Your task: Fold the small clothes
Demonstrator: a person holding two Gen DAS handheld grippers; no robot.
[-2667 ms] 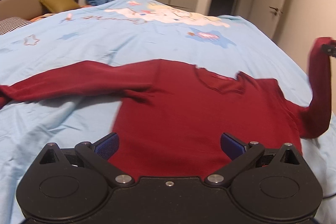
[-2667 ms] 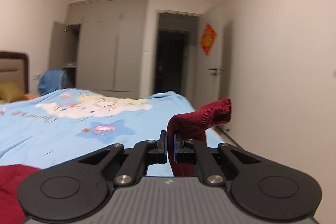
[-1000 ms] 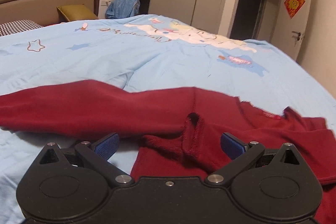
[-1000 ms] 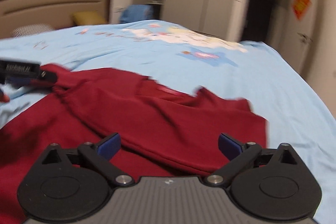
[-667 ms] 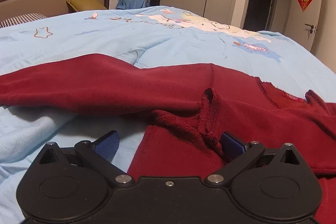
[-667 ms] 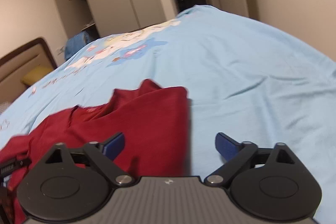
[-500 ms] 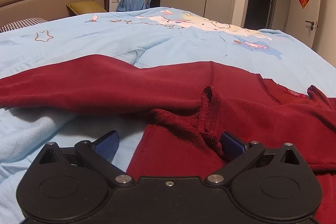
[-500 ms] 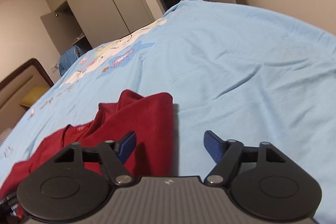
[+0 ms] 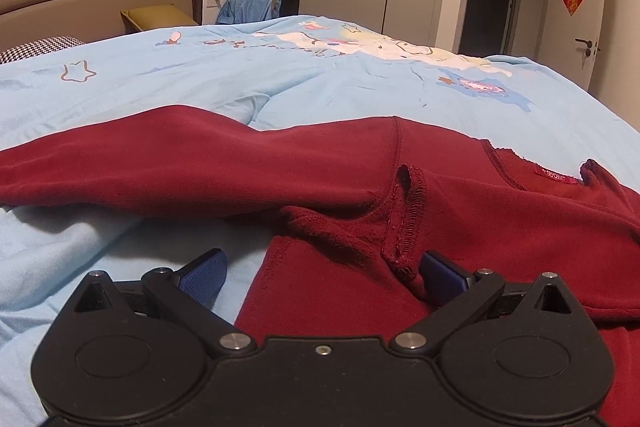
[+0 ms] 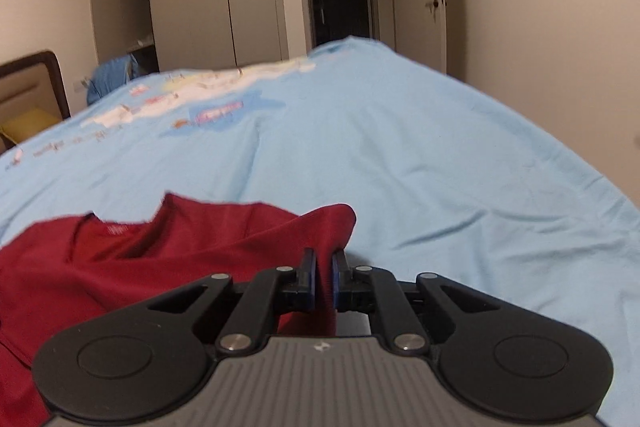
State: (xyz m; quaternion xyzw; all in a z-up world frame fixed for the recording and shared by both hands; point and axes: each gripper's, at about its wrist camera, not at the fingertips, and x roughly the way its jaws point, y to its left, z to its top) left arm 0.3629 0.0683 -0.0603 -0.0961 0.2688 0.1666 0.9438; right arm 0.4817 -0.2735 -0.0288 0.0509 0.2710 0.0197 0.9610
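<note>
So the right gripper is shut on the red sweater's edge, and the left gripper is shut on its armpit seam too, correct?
Not quite. The left gripper is open, its jaws wide either side of the red sweater, as the left wrist view shows. The right gripper is indeed shut on the sweater's edge.

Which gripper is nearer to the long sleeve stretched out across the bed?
Left. The left gripper is open at the armpit where the sleeve begins. The right gripper is shut on the sweater's opposite edge; that sleeve is outside its view.
</note>
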